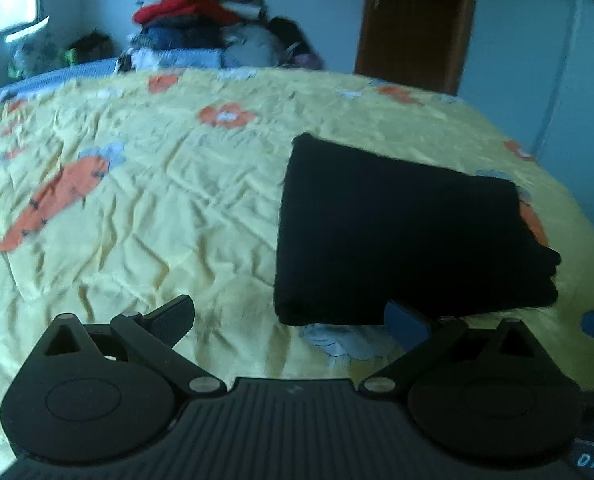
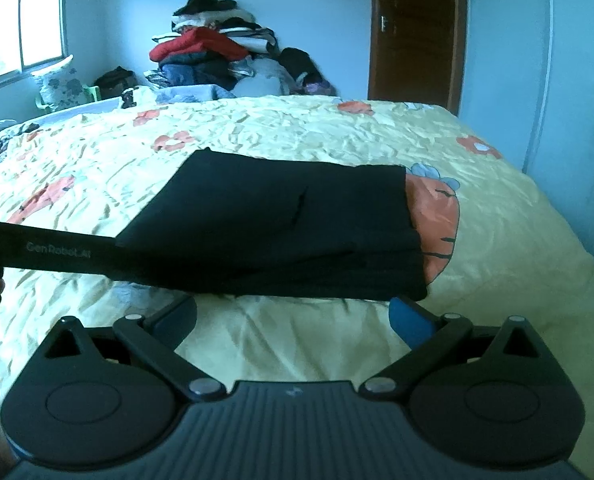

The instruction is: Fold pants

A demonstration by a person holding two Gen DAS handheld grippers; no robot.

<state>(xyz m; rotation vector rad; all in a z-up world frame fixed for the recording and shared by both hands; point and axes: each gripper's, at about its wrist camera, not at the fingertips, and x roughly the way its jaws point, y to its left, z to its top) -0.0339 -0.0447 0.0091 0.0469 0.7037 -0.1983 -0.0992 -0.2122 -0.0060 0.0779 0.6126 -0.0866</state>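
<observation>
On the bedspread (image 1: 137,184): black pants (image 1: 377,232) folded
Left gripper (image 1: 289,320): wide apart, empty
Right gripper (image 2: 293,320): wide apart, empty

My left gripper (image 1: 289,318) sits low over the bed with its fingers spread wide and nothing between them. The black pants (image 1: 397,232) lie folded into a compact stack on the yellow bedspread (image 1: 157,208), to the right of centre; my right fingertip (image 1: 407,322) is just at their near edge. A carrot print (image 1: 57,200) shows on the left. Beyond the far edge, a pile of clothes (image 1: 201,20) and a brown door (image 1: 417,20).
</observation>
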